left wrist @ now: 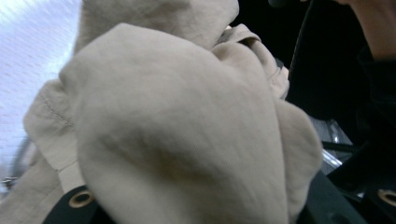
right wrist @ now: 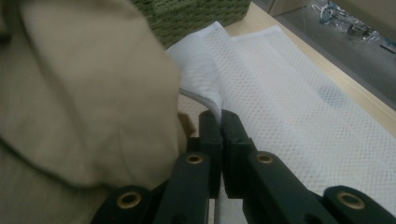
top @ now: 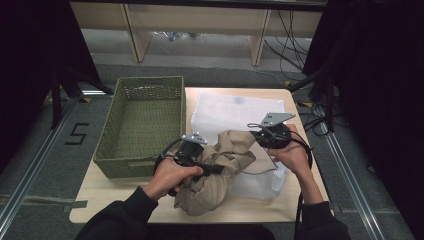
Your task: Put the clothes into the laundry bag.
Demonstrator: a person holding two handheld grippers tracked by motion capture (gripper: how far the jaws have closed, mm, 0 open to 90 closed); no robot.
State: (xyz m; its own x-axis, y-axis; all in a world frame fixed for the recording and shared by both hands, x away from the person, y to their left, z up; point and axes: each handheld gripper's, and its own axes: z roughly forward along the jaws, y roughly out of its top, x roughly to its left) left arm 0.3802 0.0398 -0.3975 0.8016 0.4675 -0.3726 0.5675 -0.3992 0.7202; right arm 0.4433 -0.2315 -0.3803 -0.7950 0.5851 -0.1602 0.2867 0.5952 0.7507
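A crumpled beige garment (top: 220, 185) lies bunched at the table's front middle, partly on a white mesh bag (top: 235, 112). My left gripper (top: 219, 171) reaches into it from the left, its jaws together and buried in the folds. In the left gripper view the beige garment (left wrist: 187, 130) drapes over the jaws and hides their tips. My right gripper (top: 255, 131) sits at the garment's right side. In the right gripper view the right gripper (right wrist: 219, 119) is shut on a raised edge of the white mesh bag (right wrist: 299, 93), with the beige garment (right wrist: 70, 93) bulging just to its left.
A green woven basket (top: 150, 82) stands on the left part of the wooden table (top: 130, 200), close behind the left hand; the green basket (right wrist: 196, 14) also appears in the right gripper view. Black curtains and cables flank the table, and shelving stands behind it.
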